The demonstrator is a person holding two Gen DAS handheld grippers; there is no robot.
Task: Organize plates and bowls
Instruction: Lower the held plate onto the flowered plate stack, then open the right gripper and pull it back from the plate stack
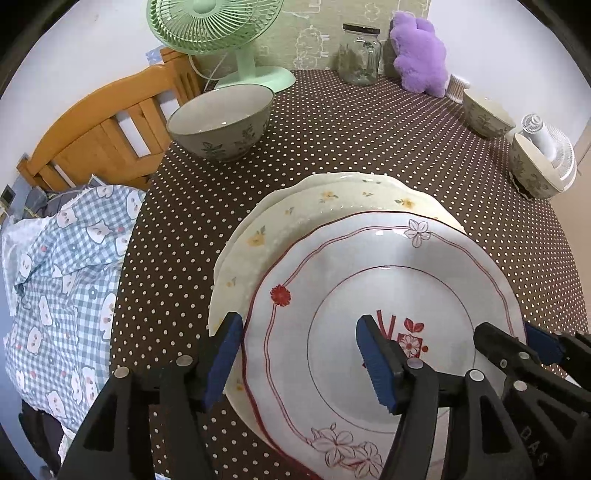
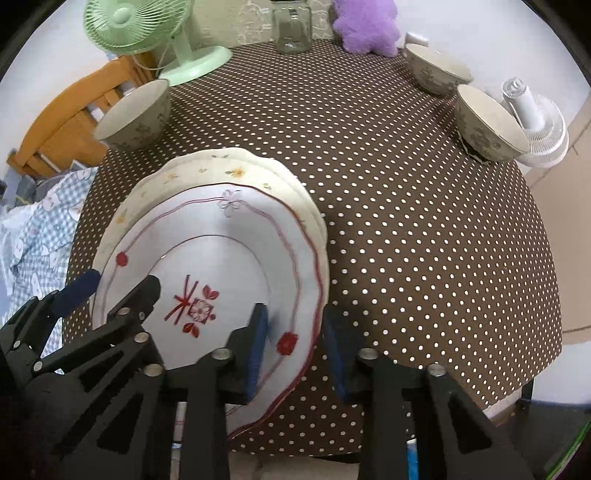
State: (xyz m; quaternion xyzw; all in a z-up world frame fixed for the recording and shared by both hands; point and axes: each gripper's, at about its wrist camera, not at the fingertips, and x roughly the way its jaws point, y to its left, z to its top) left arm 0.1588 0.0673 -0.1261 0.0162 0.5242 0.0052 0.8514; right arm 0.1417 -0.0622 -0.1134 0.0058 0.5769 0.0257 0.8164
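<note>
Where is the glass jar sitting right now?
The glass jar stands at the far edge of the table, between the green fan and the purple plush toy; the right wrist view shows it top centre.

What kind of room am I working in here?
Probably a home dining spot that shares space with a bedroom: a polka-dot tablecloth, a wooden chair at the table, a green desk fan, and checked bedding beside it.

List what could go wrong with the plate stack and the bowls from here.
1. The red-patterned plate sits off-centre on the yellow-flowered plates; both grippers straddle its rim, so a nudge may slide it.
2. The stack nears the table edge.
3. One bowl leans by the far edge and might tip.
</note>
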